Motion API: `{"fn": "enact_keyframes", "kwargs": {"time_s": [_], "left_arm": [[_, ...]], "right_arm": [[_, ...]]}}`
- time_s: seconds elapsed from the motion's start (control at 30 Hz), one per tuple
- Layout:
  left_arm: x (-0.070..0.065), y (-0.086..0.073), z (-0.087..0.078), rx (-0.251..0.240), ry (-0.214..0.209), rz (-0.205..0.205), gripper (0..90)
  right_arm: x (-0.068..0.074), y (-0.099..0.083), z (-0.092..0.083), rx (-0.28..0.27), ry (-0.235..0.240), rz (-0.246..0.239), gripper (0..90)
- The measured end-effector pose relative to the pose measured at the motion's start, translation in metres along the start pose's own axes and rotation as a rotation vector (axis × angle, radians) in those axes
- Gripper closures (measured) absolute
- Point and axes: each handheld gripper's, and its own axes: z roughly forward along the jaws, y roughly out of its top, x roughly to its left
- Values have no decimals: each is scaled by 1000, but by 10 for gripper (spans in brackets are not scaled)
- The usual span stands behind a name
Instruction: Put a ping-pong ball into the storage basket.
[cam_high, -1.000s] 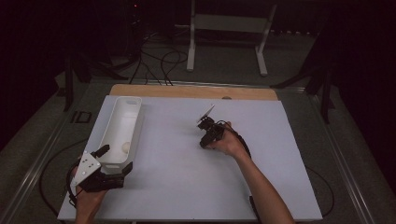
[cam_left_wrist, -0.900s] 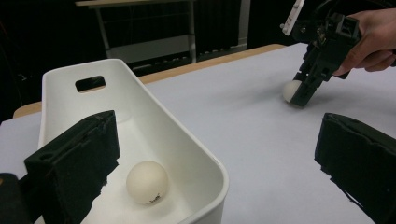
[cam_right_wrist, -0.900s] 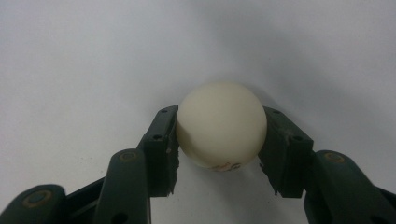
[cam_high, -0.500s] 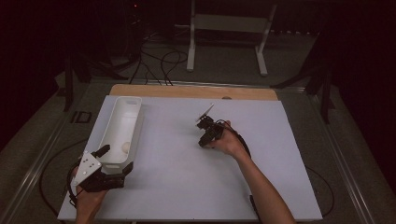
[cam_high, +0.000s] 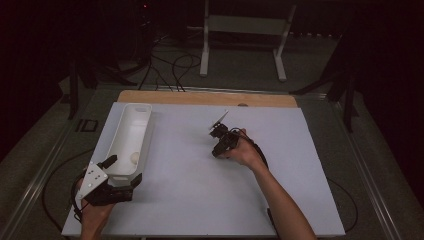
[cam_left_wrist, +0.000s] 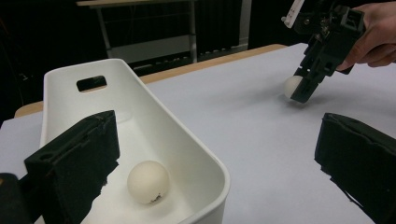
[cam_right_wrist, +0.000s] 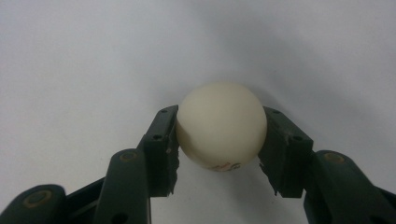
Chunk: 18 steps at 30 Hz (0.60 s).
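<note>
Right hand-held gripper (cam_right_wrist: 218, 154) clenched on a white ball (cam_right_wrist: 221, 125), which is held low over, or resting on, the white surface (cam_high: 200, 190) right of centre; contact cannot be told. The ball is judged light, smooth, thin-shelled and apt to roll or squirt free; it is best taken across its widest part, as shown, with modest pressure. Left hand-held gripper (cam_left_wrist: 205, 154) released, its jaws either side of the near end of a white bin (cam_left_wrist: 201, 154) containing a second ball (cam_left_wrist: 148, 181).
</note>
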Motion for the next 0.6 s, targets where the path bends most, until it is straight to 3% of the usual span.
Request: {"fn": "enact_keyframes", "kwargs": {"time_s": [0.6], "left_arm": [[0,0,0,-2,-1,1,6]], "right_arm": [[6,4,-5,-12,-2,-26,503]]}}
